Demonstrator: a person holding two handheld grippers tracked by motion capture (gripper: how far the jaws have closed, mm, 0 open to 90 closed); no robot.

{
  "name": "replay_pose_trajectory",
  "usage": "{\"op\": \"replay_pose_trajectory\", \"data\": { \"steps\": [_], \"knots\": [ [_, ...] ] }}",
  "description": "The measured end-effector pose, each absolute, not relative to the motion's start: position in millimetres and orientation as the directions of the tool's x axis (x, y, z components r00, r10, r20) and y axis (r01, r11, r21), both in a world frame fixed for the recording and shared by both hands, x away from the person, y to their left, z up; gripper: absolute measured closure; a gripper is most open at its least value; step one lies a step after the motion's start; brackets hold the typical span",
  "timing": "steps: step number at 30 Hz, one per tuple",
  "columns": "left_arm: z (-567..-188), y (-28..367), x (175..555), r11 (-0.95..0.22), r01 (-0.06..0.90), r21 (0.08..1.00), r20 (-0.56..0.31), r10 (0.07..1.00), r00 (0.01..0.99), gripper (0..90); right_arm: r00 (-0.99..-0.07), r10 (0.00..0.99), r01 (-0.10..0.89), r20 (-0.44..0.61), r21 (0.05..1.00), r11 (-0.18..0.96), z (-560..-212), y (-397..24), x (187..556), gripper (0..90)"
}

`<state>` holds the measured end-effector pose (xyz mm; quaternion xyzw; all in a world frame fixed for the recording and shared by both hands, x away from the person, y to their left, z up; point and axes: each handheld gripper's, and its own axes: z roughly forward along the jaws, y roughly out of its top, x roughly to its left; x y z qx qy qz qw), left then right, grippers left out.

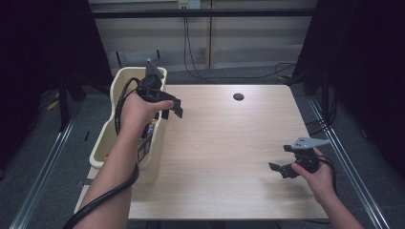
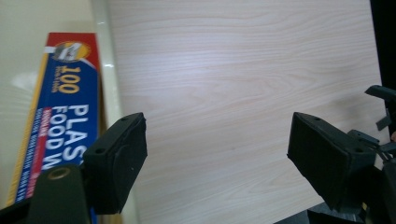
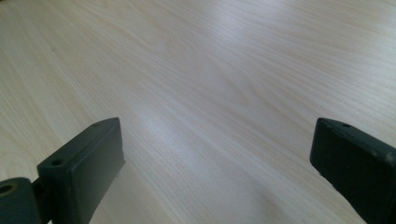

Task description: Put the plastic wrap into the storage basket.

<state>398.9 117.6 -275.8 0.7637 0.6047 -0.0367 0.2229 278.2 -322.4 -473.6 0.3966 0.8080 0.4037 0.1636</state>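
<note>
While nothing is gripped yet, the work in hand looks like fetching a box out of a bin, with the reach just beginning. Largest in the scene is the pale wood-grain rectangular table, which lies under both grippers. Next is the cream plastic bin, long and narrow, sitting along the table's edge just beside and below the left gripper. That gripper, black and held in the person's left hand, hovers at the bin's inner rim with its jaws spread wide and empty. Inside the bin, close under the left gripper's near jaw, lies the blue cardboard box of plastic food wrap: long and flat, with a red band at its top end, a round gold emblem, a yellow "100" and white lettering running lengthwise. It rests against the bin's wall. The right gripper, also black with a grey three-cornered plate on top, is held low over the table well away from the bin, jaws likewise parted and holding nothing. The next move probably calls for swinging the left gripper over the rim, lowering it, and closing across the box's narrow width.
</note>
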Motion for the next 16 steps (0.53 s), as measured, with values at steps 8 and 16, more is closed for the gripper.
{"op": "replay_pose_trajectory", "data": {
  "steps": [8,16],
  "knots": [
    [-289.9,94.4,398.2,-0.209,0.927,0.311,-0.348,0.883,0.316,18.2,-0.634,0.772,0.505,0.049,0.782,0.366,-474.3,-320.6,278.1,2.5],
    [-303.4,79.3,397.9,-0.229,0.915,0.332,-0.368,0.862,0.349,16.9,-0.639,0.768,0.507,0.05,0.778,0.371,-474.9,-319.7,278.5,2.5]
  ]
}}
